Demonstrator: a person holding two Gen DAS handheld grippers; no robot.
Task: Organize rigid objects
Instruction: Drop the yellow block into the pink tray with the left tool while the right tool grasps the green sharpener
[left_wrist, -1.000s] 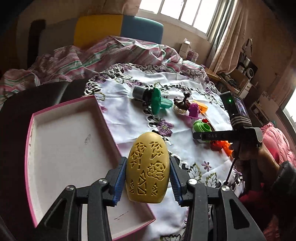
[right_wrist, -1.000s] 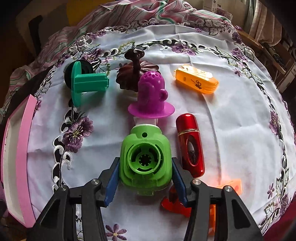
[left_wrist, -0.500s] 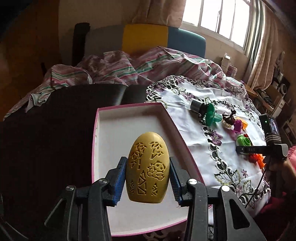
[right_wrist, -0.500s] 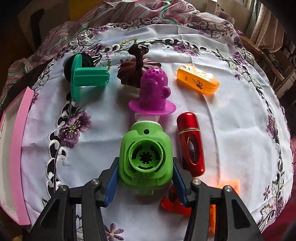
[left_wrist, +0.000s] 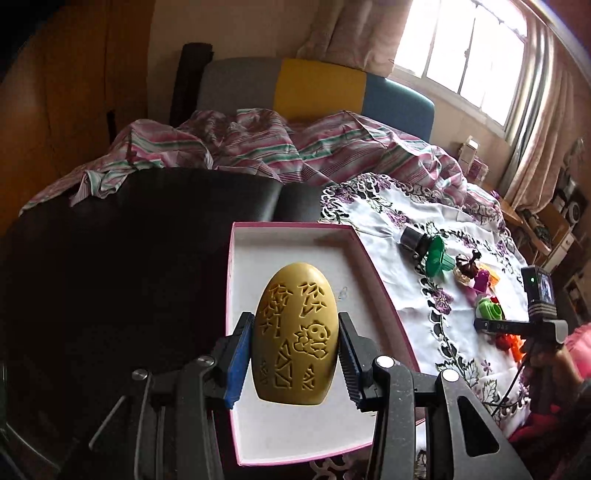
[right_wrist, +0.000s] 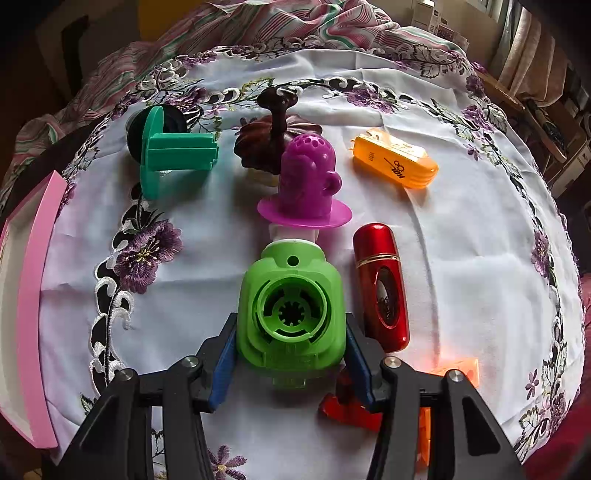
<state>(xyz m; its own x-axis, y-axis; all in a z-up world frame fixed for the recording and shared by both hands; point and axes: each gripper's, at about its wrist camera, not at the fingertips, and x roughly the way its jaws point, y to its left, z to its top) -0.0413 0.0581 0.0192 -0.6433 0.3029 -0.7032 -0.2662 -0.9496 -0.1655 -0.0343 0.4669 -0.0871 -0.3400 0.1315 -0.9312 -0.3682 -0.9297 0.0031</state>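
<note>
My left gripper (left_wrist: 295, 341) angled downward, its jaws clamped on a yellow carved egg (left_wrist: 295, 334); my right gripper (right_wrist: 290, 349) pointed steeply down, gripping a green plastic piece (right_wrist: 291, 310).

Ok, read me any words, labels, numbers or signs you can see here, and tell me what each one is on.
No text reads for certain.
Yellow egg-shaped object: carved characters and a small figure, not legible to me.
Orange case: dark print with a scissors-like sign, too small to read.
Bar of the right gripper: light lettering, too blurred to read.
</note>
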